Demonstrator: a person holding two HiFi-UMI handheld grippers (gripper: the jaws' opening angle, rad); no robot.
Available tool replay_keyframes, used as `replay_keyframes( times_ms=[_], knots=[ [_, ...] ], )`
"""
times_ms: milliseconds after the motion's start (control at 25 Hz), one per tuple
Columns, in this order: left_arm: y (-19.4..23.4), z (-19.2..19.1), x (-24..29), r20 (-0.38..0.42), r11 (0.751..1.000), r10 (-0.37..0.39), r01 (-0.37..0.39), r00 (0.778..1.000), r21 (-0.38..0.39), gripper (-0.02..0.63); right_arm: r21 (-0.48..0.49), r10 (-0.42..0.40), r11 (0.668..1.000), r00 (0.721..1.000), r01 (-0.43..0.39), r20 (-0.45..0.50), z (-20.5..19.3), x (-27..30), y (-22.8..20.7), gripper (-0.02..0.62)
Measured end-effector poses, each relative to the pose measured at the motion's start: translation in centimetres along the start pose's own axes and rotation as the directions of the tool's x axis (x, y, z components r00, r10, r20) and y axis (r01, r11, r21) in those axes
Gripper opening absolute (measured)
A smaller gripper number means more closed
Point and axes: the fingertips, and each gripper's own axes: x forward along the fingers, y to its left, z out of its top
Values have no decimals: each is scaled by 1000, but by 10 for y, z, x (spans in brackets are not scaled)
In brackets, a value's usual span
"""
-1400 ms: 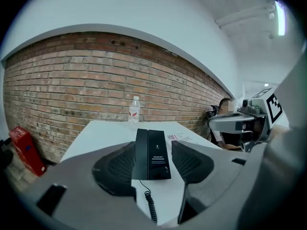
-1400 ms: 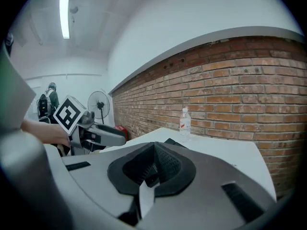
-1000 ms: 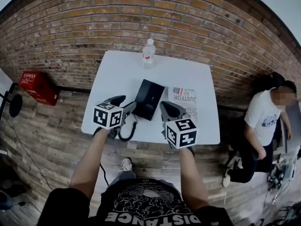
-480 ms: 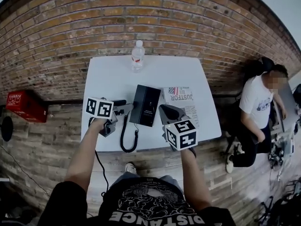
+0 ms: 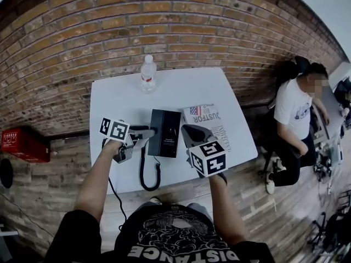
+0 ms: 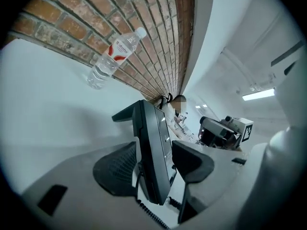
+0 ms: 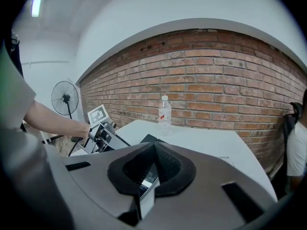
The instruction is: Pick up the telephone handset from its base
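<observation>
Head view. A white table (image 5: pixel 109 100) stands against a brick wall (image 5: pixel 181 32). The black telephone (image 5: pixel 164 132) lies at frame centre. Its handset (image 5: pixel 155 131) is down on the base along the left edge and is hard to tell from the body at this size. A coiled cord (image 5: pixel 145 171) loops toward the near table edge. A water bottle (image 5: pixel 147 73) stands upright in the upper centre, near the wall. A printed leaflet (image 5: pixel 205 114) lies just right of the telephone. The left gripper (image 5: pixel 146 137) reaches in at the telephone's left side. The right gripper (image 5: pixel 189 131) hangs just right of the telephone. A seated person (image 5: pixel 293 111) is at far right and a red box (image 5: pixel 22 144) at far left on the floor.

Left gripper view. The claw is wide. The dark pads (image 6: pixel 117 169) stand on either side of the telephone's near end, with the handset edge between them. White table shows in a gap between the right-hand pad and the telephone. Whether the left-hand pad touches cannot be told. The cord trails out at the bottom centre and the bottle is at upper left.

Right gripper view. The claw is closed, pad against pad, holding nothing. Past it are the table, the bottle at centre, the left gripper at lower left, and a standing fan (image 7: pixel 64 99) at far left.
</observation>
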Motion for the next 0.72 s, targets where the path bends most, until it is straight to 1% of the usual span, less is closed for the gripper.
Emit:
replay_keyframes(
  times_ms=[120, 320, 360, 400, 440, 560, 720],
  knots=[
    [1, 0, 8, -27, 999, -46, 46, 999, -21, 224, 9, -15, 1000, 1000, 15, 4, 0, 4, -6, 0],
    [6, -6, 18, -62, 994, -96, 92, 993, -66, 213, 29, -36, 999, 999, 36, -3, -7, 7, -14, 0],
    [6, -7, 18, -63, 992, -105, 100, 993, -75, 201, 33, -39, 999, 999, 40, -5, -9, 7, -16, 0],
    [5, -8, 18, -62, 990, -116, 110, 991, -85, 138, 36, -42, 998, 999, 43, -7, -10, 8, -17, 0],
    [4, -7, 18, -57, 987, -129, 123, 990, -99, 101, 39, -45, 998, 999, 46, -8, -11, 8, -18, 0],
    [3, -6, 18, -42, 979, -155, 147, 987, -143, 91, 47, -50, 998, 999, 50, -9, -13, 7, -20, 0],
    [3, -7, 17, -38, 978, -151, 144, 988, -148, 87, 54, -49, 997, 999, 50, -12, -17, 7, -20, 0]
  ],
)
